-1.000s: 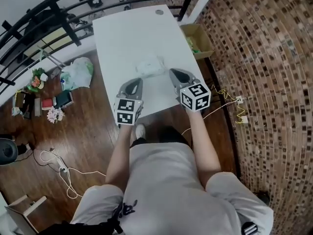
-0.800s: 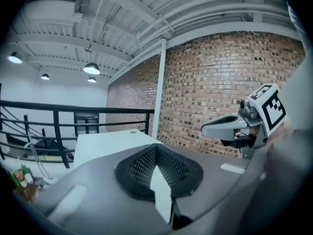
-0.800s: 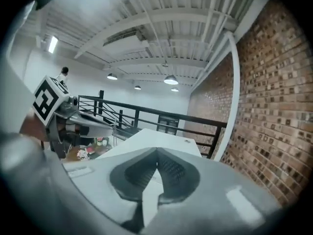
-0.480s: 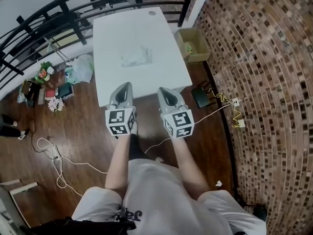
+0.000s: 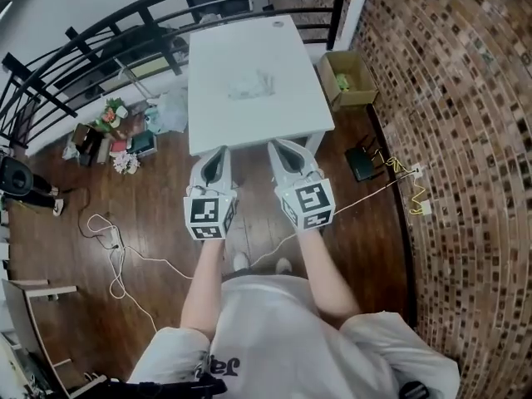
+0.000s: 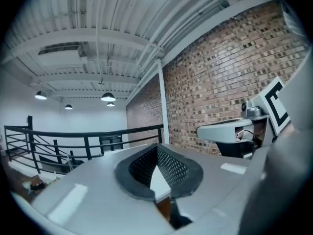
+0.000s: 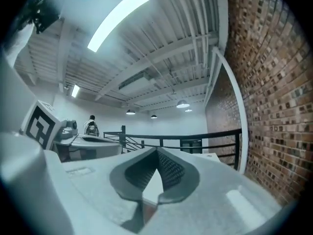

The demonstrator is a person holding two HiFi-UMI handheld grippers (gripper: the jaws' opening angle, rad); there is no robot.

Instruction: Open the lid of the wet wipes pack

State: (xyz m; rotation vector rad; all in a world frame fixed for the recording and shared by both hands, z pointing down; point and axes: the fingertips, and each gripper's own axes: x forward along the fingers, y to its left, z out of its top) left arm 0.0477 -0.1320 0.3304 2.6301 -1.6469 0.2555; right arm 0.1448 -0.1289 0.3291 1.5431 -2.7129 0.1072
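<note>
The wet wipes pack (image 5: 252, 84), pale and crinkled, lies on the white table (image 5: 283, 123) with neither gripper near it. Its lid is too small to make out. My left gripper (image 5: 220, 151) and right gripper (image 5: 275, 145) hang side by side over the wooden floor, short of the table's near edge, both shut and empty. In the left gripper view the left gripper (image 6: 157, 146) points level at the railing, its tips together. The right gripper (image 7: 157, 151) looks the same in the right gripper view. The pack is hidden in both gripper views.
A black railing (image 5: 108, 32) runs behind and left of the table. A cardboard box (image 5: 349, 80) sits at the table's right by the brick wall (image 5: 465, 140). Bags and plants (image 5: 125, 131) and cables (image 5: 116, 256) litter the floor on the left.
Both grippers have drawn back from beside the wipes pack, off the table and over the floor. The person has stepped back, and the table now lies farther away.
</note>
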